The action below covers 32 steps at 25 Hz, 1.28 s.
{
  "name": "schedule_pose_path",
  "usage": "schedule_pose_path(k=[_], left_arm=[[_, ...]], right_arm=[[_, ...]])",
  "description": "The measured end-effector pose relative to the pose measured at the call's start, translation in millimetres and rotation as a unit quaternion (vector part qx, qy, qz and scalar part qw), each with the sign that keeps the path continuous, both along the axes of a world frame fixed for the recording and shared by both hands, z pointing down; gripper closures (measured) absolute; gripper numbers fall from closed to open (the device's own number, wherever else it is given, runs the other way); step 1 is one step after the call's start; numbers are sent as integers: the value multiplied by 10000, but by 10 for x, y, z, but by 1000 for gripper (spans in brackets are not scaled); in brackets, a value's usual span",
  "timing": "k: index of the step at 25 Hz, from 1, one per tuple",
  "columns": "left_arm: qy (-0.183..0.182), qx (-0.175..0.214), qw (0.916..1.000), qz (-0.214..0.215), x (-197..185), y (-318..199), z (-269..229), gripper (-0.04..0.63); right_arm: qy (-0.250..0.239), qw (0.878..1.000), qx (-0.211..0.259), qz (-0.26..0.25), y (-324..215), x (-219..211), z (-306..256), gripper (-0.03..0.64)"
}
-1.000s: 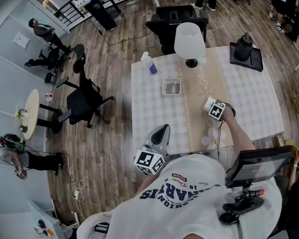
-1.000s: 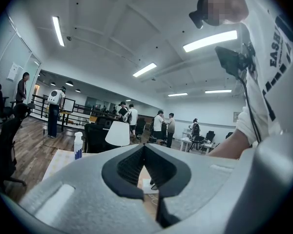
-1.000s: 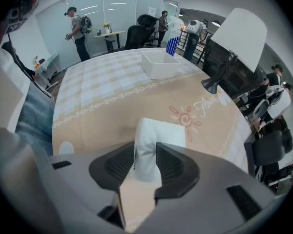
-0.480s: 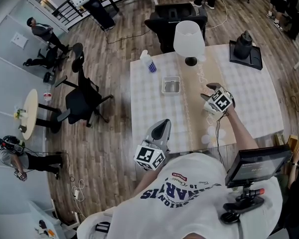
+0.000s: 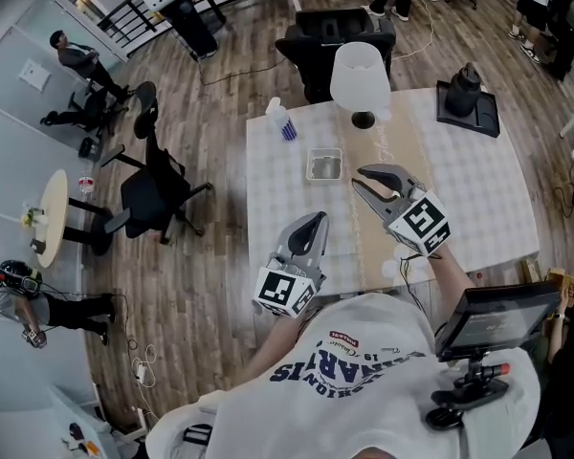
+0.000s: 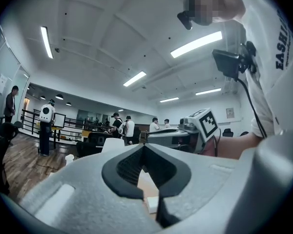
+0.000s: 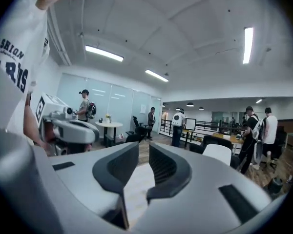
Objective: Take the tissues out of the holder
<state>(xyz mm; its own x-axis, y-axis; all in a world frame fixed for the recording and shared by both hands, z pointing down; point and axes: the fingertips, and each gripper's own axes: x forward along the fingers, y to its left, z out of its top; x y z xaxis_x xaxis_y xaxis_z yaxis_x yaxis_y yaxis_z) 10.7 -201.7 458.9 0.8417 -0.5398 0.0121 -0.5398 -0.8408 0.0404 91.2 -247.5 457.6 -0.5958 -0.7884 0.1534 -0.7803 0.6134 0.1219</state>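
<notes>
- The left tool (image 5: 312, 223) hovers above the near edge of the desk (image 5: 478, 180). It is well short of the holder and slightly to the holder's left. Its jaws are pressed together at the tips and pinch nothing. Its own view shows only desk surface through the hollow behind the tips.
- The holder (image 5: 325, 165) is a small clear square box. It stands upright on the white cloth near the middle of the desk, just on the near side of a white lamp (image 5: 361, 75). Its inside looks grey, and it is too small to tell whether any tissues lie in it.
- The right tool (image 5: 360, 177) is raised above the desk just to the right of the holder. Its tips point toward the holder but do not touch it. Its jaws stand a little apart and are closing. Between them only a pale surface shows, and no tissue is visibly pinched.
- A white lump (image 5: 390, 268) lies on the desk well on the near side of the holder and to its right, beside the person's right forearm. It is probably a tissue already taken out.
- Progress, as a judgement: the task looks partly done, with at least one tissue likely out. The right tool seems placed for another reach into the holder. How many tissues are left cannot be told.
</notes>
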Motion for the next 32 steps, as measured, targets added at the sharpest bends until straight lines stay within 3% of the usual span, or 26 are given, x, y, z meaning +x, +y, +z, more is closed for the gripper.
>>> schedule_pose_path(k=[4,7,15,32], left_arm=[[66,33,10000,-15,3,3,-66,594],[82,22,10000,-36,-4,15,-54,594],[78,-14,9999,-117,-46,3,-2,594],[120,-52,9998,-181,-80,-44,42,594]], right_arm=[[-223,9993,207,-220,237,-200,-266,606],[-294,9988,279,-284,373,-311,-295,609],[-543,9982,-113,-242,380,-412,-55,609],[-656,9975,-253,94,324,-180,0,609]])
